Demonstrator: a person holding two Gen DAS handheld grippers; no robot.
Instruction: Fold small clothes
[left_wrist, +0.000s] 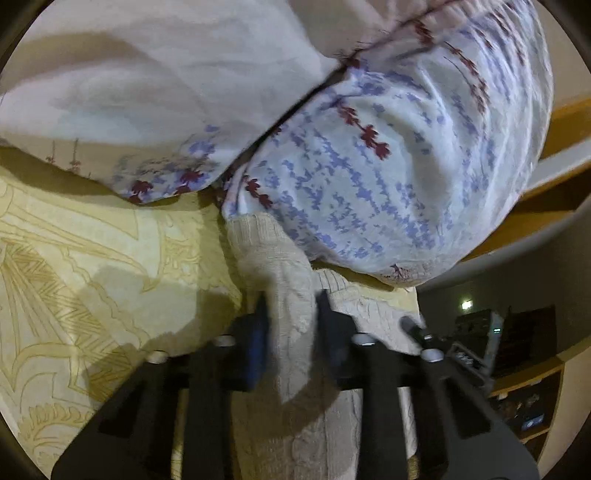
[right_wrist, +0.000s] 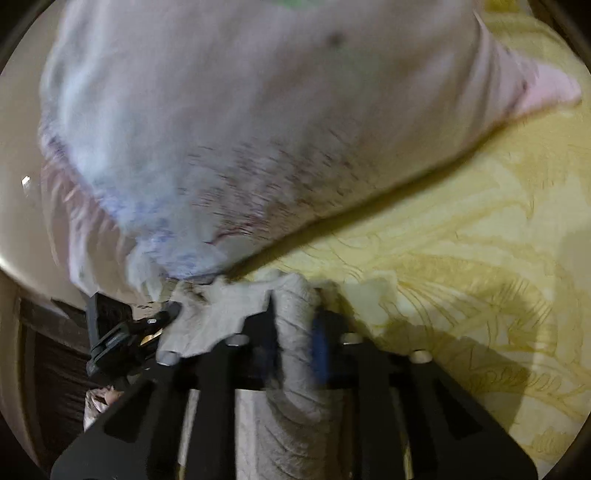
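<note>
A cream knitted garment (left_wrist: 284, 280) runs between the fingers of my left gripper (left_wrist: 290, 314), which is shut on it. The same knit (right_wrist: 295, 306) is pinched in my right gripper (right_wrist: 295, 317), also shut on it. Both grips hold the garment just above a yellow patterned bedsheet (left_wrist: 74, 258), which also shows in the right wrist view (right_wrist: 461, 240). A white cloth with blue and dark red print (left_wrist: 388, 166) bulges right behind the left gripper. In the right wrist view the same pale printed cloth (right_wrist: 240, 129) is blurred and fills the upper half.
The bed edge lies to the right in the left wrist view, with a dark room, wooden shelves (left_wrist: 524, 406) and a small lamp (left_wrist: 466, 304) beyond. The other gripper's black body (right_wrist: 118, 332) shows at the left of the right wrist view.
</note>
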